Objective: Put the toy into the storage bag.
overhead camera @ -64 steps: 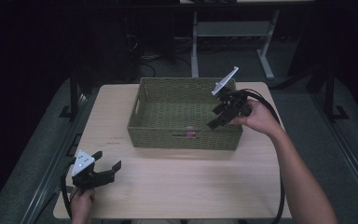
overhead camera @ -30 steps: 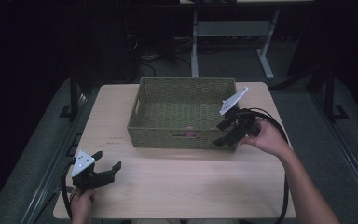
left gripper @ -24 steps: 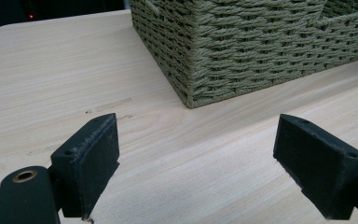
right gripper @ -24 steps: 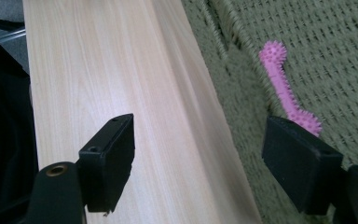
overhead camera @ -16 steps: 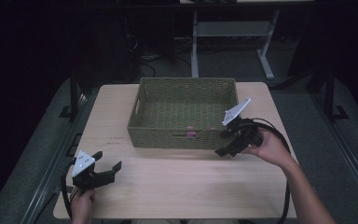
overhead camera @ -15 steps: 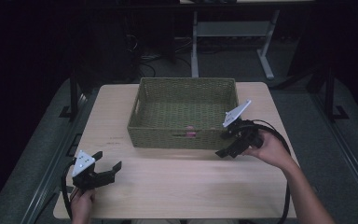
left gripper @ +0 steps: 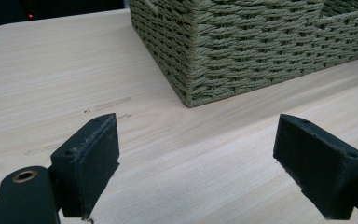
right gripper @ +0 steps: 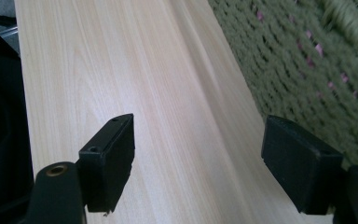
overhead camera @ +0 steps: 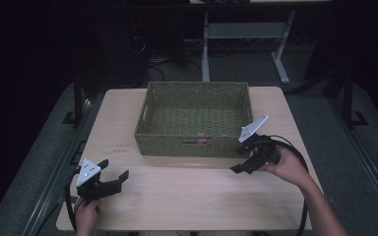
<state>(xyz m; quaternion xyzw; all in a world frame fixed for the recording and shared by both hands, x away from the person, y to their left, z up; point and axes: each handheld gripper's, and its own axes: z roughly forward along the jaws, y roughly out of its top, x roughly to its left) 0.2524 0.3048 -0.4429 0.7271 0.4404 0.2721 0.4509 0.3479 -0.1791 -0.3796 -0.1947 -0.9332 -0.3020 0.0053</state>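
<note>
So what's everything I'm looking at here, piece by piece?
basket: one, olive-green woven, rectangular, at the far middle of the table
pink thing: one small bit, showing through the basket's near wall; too small to identify
table: one, light wood
desk frame: one, pale grey, on the floor beyond the table
left hand-held gripper: one, black with a grey plate, at the table's near left corner, jaws open, nothing between them
right hand-held gripper: one, black with a grey plate, low by the basket's near right corner, jaws open, nothing between them
person's hands: two, left hand and right hand, each holding a gripper
</note>
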